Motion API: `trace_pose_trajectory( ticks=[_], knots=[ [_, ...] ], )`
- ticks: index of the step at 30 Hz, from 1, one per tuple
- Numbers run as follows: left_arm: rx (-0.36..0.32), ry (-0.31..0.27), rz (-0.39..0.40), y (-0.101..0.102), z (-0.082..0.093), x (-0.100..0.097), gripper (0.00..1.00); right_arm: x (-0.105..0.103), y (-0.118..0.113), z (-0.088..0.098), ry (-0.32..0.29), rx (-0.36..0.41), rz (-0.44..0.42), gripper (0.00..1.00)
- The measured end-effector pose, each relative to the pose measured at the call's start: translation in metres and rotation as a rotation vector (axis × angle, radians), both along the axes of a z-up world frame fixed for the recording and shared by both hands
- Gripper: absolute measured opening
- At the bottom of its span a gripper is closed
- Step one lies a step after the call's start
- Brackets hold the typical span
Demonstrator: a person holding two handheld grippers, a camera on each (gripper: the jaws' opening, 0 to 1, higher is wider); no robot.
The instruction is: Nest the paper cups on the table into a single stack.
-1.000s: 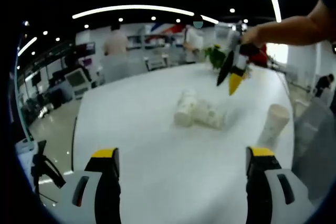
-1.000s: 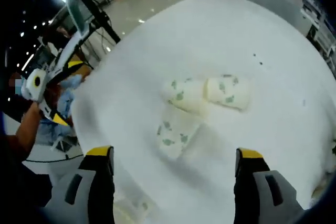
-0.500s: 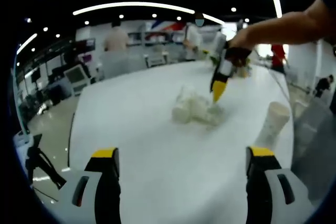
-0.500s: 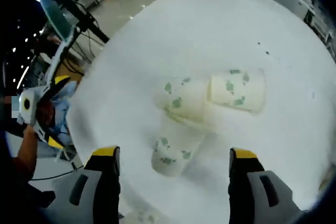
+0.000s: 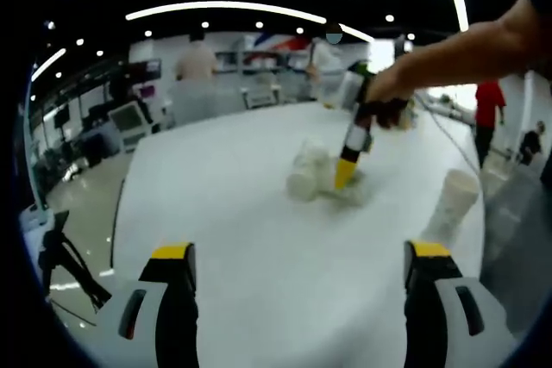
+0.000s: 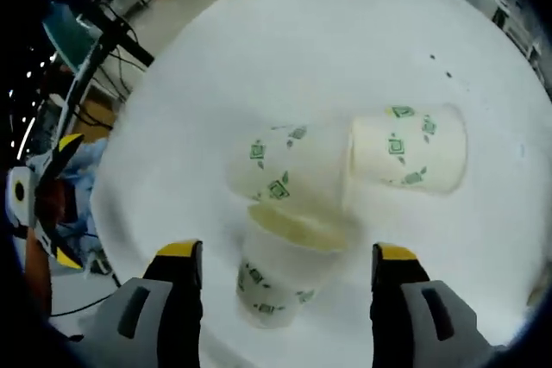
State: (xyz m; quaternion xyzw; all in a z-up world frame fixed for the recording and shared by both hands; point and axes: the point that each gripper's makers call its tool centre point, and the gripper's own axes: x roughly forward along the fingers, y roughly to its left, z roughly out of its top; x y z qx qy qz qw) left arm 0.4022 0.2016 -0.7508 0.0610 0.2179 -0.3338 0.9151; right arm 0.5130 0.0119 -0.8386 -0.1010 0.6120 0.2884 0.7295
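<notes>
Three cups lie on their sides in a cluster mid-table (image 6: 259, 58) — the near cup (image 6: 276, 277) between the right gripper (image 6: 280, 260)'s spread jaws, the middle cup (image 6: 280, 170) just beyond it, the right cup (image 6: 405, 148) touching that. In the left gripper view, an upright cup (image 5: 453, 204) stands well to the right — near the table's edge.

Left tool (image 5: 297, 269) jaws spread wide, right tool (image 6: 287, 266) jaws parted, pointing down
</notes>
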Motion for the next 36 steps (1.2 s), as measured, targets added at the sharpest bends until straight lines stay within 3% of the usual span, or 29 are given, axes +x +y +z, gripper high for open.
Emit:
trace_pose_trajectory(
  ticks=[14,21,26,36],
  knots=[
    [-0.005,0.003,0.007,0.003,-0.003,-0.002,0.99,-0.006,0.002,-0.016,0.021,-0.004,-0.043,0.66],
    [-0.001,0.005,0.001,0.001,-0.003,-0.001,0.99,-0.003,0.001,-0.017,-0.010,-0.011,-0.046,0.59],
    [0.000,0.003,0.002,0.001,-0.003,0.000,0.99,-0.001,-0.006,-0.018,-0.028,-0.044,-0.039,0.49],
    [0.003,0.002,-0.001,0.000,-0.002,0.000,0.99,-0.005,-0.009,-0.018,-0.028,-0.031,-0.044,0.46]
  ],
)
